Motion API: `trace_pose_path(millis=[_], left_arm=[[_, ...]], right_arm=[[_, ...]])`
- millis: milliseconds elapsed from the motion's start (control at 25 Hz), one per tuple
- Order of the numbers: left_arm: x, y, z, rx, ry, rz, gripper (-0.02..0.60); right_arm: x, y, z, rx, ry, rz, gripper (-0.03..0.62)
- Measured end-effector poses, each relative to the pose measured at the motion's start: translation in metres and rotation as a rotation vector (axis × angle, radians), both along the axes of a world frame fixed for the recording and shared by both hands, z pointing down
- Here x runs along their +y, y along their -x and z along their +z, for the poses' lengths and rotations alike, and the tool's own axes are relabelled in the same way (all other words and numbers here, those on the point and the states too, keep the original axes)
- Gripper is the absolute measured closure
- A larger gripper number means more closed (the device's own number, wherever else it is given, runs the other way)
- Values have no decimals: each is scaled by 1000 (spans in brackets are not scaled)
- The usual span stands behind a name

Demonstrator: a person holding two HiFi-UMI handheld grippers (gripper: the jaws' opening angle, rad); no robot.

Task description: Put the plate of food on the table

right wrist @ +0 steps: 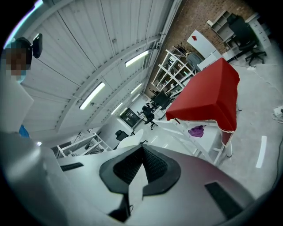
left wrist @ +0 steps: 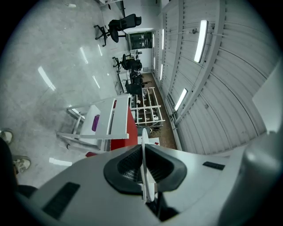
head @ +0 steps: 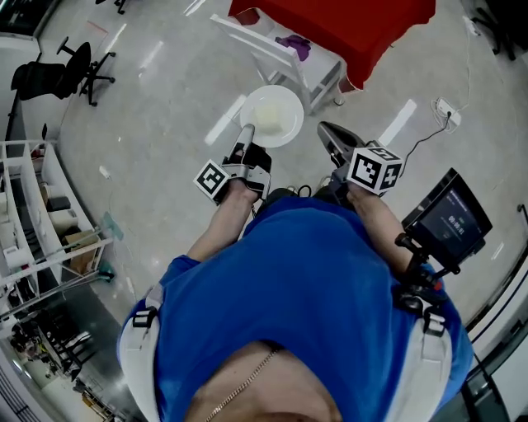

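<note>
In the head view a white plate with a pale heap of food on it hangs level above the floor. My left gripper is shut on its near rim. In the left gripper view the plate shows edge-on, pinched between the black pads. My right gripper is just right of the plate, jaws shut, with nothing in them. In the right gripper view the pads meet at the tips, and the plate shows beyond them to the left. The table with the red cloth stands ahead.
A white chair with a purple item on it stands in front of the red table. Black office chairs are at the far left and a white shelf rack at the left. A power strip lies on the floor at the right.
</note>
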State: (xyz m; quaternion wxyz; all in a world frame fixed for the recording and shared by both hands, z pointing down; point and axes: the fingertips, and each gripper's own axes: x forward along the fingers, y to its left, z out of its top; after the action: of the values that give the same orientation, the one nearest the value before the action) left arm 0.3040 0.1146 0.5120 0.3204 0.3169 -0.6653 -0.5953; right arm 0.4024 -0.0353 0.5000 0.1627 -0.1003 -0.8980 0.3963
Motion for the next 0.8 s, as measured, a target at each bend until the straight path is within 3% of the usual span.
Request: trace_pose_path(millis=[240,480,800], left_arm=[[1,-7,1,-21,7,-88,561],[30,35,-6,-23,21,-180,561],[36,39,-19,-42,-13,-199,561]], right_arm=[[-6,6,7,-21,13,-90,592],[10,61,3,-16,13,-180,592],[20,71,-9,-38,-13,-204,592]])
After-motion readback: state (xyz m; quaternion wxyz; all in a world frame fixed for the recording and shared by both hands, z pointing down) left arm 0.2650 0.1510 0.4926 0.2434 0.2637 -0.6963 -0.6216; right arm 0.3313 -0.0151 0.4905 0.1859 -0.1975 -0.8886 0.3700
